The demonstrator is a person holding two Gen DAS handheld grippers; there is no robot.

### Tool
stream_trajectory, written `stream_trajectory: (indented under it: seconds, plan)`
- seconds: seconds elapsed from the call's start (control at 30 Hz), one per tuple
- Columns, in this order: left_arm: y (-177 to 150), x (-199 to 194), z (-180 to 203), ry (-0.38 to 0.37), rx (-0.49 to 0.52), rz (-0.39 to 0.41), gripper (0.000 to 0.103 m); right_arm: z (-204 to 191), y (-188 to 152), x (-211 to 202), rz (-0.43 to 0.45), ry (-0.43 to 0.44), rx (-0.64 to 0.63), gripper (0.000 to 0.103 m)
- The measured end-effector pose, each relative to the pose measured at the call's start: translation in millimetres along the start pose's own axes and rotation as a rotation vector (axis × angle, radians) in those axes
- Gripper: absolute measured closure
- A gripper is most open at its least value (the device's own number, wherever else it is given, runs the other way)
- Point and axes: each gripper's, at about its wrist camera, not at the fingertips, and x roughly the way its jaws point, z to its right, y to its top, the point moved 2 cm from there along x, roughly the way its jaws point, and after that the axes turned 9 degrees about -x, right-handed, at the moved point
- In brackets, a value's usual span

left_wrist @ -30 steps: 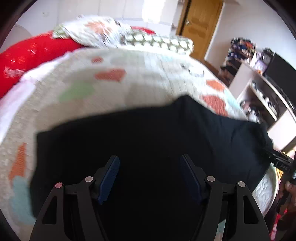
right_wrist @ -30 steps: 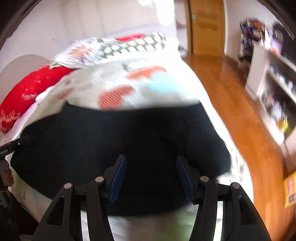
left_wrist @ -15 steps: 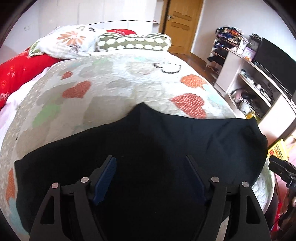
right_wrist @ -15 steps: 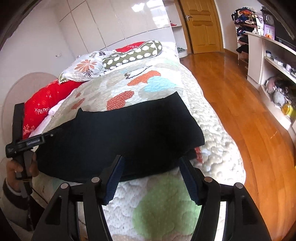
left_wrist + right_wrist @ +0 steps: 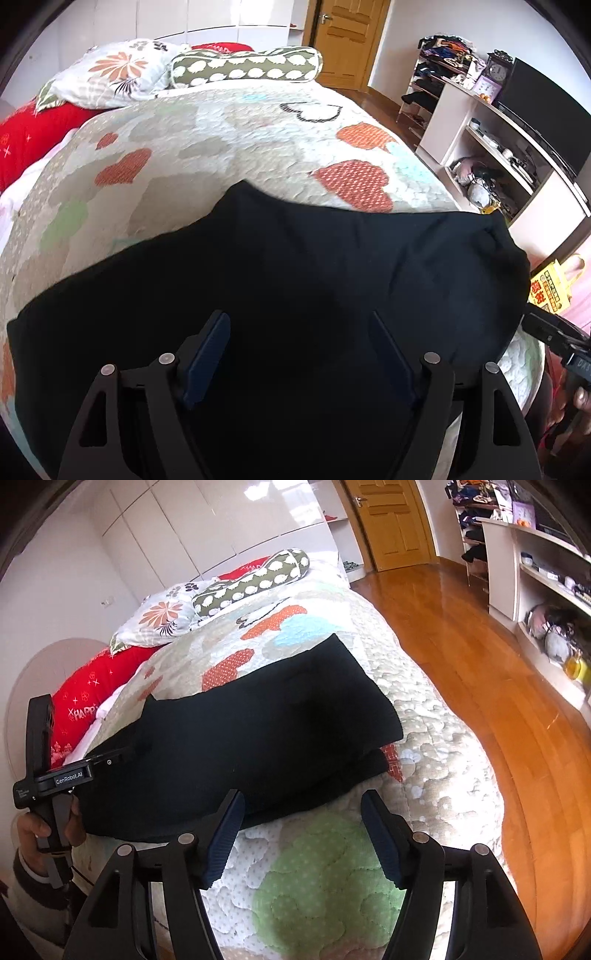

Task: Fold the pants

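Black pants (image 5: 258, 738) lie folded across the near end of the bed, one layer over another, and fill the lower half of the left wrist view (image 5: 295, 295). My left gripper (image 5: 301, 354) is open and empty, hovering just over the pants near their left end; it also shows in the right wrist view (image 5: 107, 757). My right gripper (image 5: 303, 830) is open and empty, drawn back over the quilt just in front of the pants' near edge. Its body shows at the right edge of the left wrist view (image 5: 554, 332).
The bed has a quilt (image 5: 332, 886) with hearts. Pillows (image 5: 173, 616), a spotted bolster (image 5: 255, 579) and a red blanket (image 5: 96, 683) lie at its head. A wooden floor (image 5: 498, 664), shelves (image 5: 546, 590) and a door (image 5: 391, 520) are on the right.
Both grippers have drawn back from the pants, the right one furthest, off the cloth onto the quilt. The pants lie still and folded on the bed.
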Motion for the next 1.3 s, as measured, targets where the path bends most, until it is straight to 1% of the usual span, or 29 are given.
stream_trajectory:
  seconds: [0.17, 0.27, 0.3, 0.37, 0.4, 0.43, 0.5, 0.57, 0.63, 0.67, 0.73, 0.77, 0.8, 0.83, 0.87, 0.93, 0.97, 1.0, 1.03, 1.07, 1.1, 1.13, 1.23, 1.27, 1.3]
  plan:
    - [11.3, 5.0, 24.4, -0.032, 0.044, -0.017, 0.025, 1.0, -0.8, 2.5, 0.008, 0.007, 0.008, 0.032]
    - [23.0, 9.1, 47.7, -0.115, 0.090, -0.038, 0.020, 1.7, 0.0, 3.6, 0.012, 0.011, 0.015, 0.030]
    - [28.7, 13.0, 58.4, -0.160, 0.104, -0.059, 0.020, 1.1, 0.4, 4.1, 0.014, 0.012, 0.016, 0.029]
    - [37.2, 18.7, 72.8, -0.221, 0.127, -0.086, 0.020, 1.5, 0.3, 5.2, 0.019, 0.020, 0.022, 0.028]
    - [41.9, 22.5, 82.4, -0.255, 0.151, -0.100, 0.017, 1.4, 0.0, 5.5, 0.020, 0.022, 0.025, 0.027]
    - [46.1, 28.3, 94.9, -0.286, 0.192, -0.118, 0.016, 1.3, -0.3, 5.6, 0.021, 0.025, 0.027, 0.027]
    - [51.3, 39.6, 112.8, -0.302, 0.253, -0.132, 0.016, 1.9, -1.6, 4.5, 0.024, 0.034, 0.030, 0.027]
    - [55.0, 56.4, 132.4, -0.307, 0.311, -0.161, 0.016, 3.7, -3.5, 3.4, 0.030, 0.048, 0.036, 0.027]
    - [58.6, 76.2, 153.9, -0.326, 0.355, -0.193, 0.017, 6.5, -5.9, 2.8, 0.044, 0.064, 0.050, 0.027]
    - [60.4, 82.5, 159.9, -0.329, 0.366, -0.196, 0.018, 7.2, -6.4, 3.1, 0.049, 0.070, 0.056, 0.026]
    - [61.8, 101.5, 175.9, -0.320, 0.400, -0.209, 0.029, 9.8, -7.2, 6.2, 0.065, 0.086, 0.072, 0.025]
    - [64.8, 111.7, 179.9, -0.308, 0.405, -0.221, 0.044, 11.0, -7.1, 8.5, 0.077, 0.091, 0.081, 0.025]
    - [63.6, 122.2, 185.7, -0.291, 0.412, -0.236, 0.048, 11.2, -6.6, 10.6, 0.086, 0.095, 0.087, 0.024]
    - [63.7, 129.8, 189.7, -0.294, 0.414, -0.237, 0.048, 11.5, -6.3, 12.0, 0.091, 0.101, 0.089, 0.023]
    - [65.5, 133.5, 192.7, -0.309, 0.409, -0.228, 0.050, 12.0, -5.2, 15.0, 0.098, 0.108, 0.096, 0.024]
    - [67.7, 139.9, 195.6, -0.325, 0.392, -0.227, 0.054, 15.9, -0.4, 21.9, 0.120, 0.112, 0.132, 0.030]
    - [68.6, 141.7, 195.8, -0.328, 0.387, -0.224, 0.056, 16.8, 0.9, 23.5, 0.128, 0.111, 0.140, 0.045]
    - [68.4, 141.9, 195.6, -0.331, 0.381, -0.217, 0.059, 19.8, 4.0, 27.5, 0.134, 0.117, 0.155, 0.076]
    - [67.0, 139.8, 194.4, -0.333, 0.377, -0.217, 0.062, 23.7, 6.5, 32.2, 0.132, 0.144, 0.183, 0.088]
    - [68.3, 137.6, 191.6, -0.335, 0.361, -0.218, 0.070, 25.2, 8.2, 33.7, 0.134, 0.173, 0.202, 0.090]
    - [68.6, 132.5, 188.1, -0.341, 0.348, -0.220, 0.075, 23.9, 12.9, 31.7, 0.149, 0.194, 0.213, 0.090]
    - [72.1, 124.2, 176.6, -0.356, 0.321, -0.221, 0.076, 18.6, 18.2, 25.9, 0.168, 0.190, 0.192, 0.090]
    - [83.3, 90.5, 141.8, -0.375, 0.245, -0.168, 0.076, -10.3, 39.6, 3.6, 0.210, 0.190, 0.076, 0.090]
    - [87.8, 74.0, 123.5, -0.372, 0.208, -0.137, 0.074, -22.6, 47.9, -2.7, 0.219, 0.197, 0.035, 0.090]
    - [89.0, 62.8, 110.3, -0.361, 0.186, -0.118, 0.069, -34.7, 54.8, -7.3, 0.228, 0.208, -0.002, 0.090]
